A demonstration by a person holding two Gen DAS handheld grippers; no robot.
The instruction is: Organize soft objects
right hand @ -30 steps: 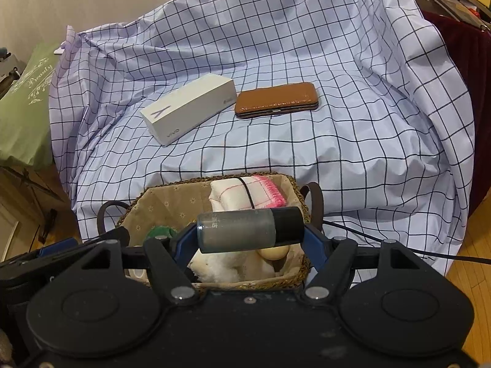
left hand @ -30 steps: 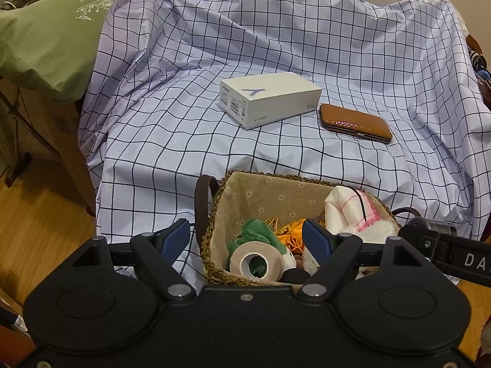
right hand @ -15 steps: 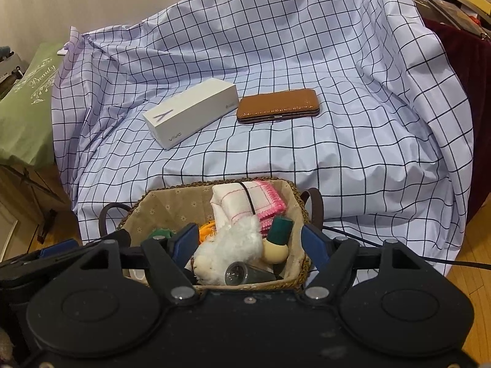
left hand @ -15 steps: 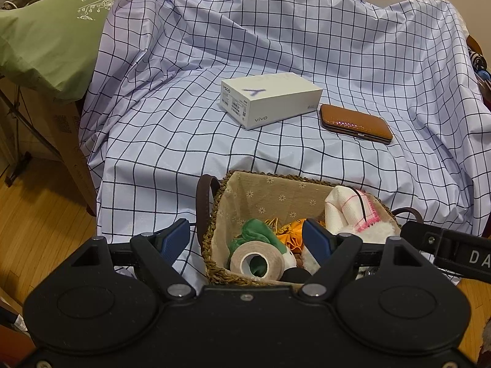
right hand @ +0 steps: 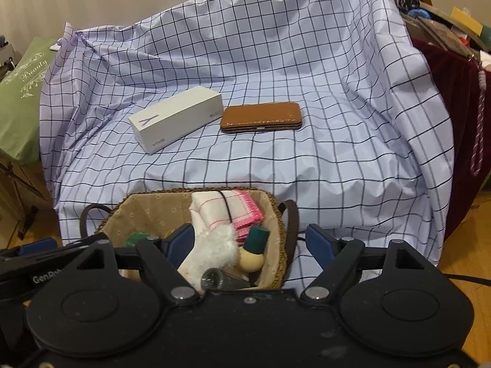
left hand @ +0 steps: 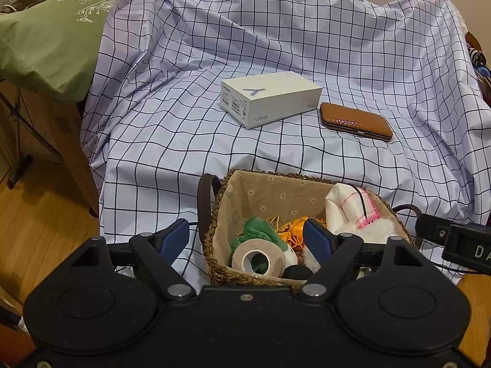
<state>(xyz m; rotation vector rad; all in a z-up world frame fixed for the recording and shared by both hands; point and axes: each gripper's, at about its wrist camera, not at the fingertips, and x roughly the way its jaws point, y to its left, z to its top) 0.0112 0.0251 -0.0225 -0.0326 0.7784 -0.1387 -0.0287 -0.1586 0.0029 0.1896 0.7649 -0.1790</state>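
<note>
We count one woven basket (right hand: 277, 214) at the lower centre of the right wrist view, standing on the floor against the front drape of one checked cloth (right hand: 276, 92). It has two dark loop handles, one at each end. Inside it we count one folded white-and-pink towel (right hand: 233, 208), one fluffy white piece (right hand: 214, 251), one grey bottle (right hand: 221, 280) lying on its side at the near rim, and one cream sponge ball with a green cap (right hand: 253, 250) just right of the fluff. The left wrist view adds one roll of tape (left hand: 257, 257) at the near wall, one green cloth (left hand: 257, 230) behind it and one orange cloth (left hand: 296, 230) to its right.

On the cloth, in the middle of both frames, lie one white box (right hand: 176, 118) and one brown case (right hand: 262, 118), just beside each other; we cannot tell whether they touch.

The right gripper (right hand: 248, 242) points down and forward over the right part of the basket. Its blue pads stand well apart and have just been opening further; nothing is gripped, and the bottle lies loose in the basket below them. The left gripper (left hand: 245, 239) points down likewise over the basket's left end, with one pad outside the left handle and the other above the orange cloth. Its pads are apart too and press on nothing. At the right edge of the left wrist view, part of the other gripper's frame shows beside the basket.

One green bag (left hand: 52, 40) fills the upper left of the left wrist view.
</note>
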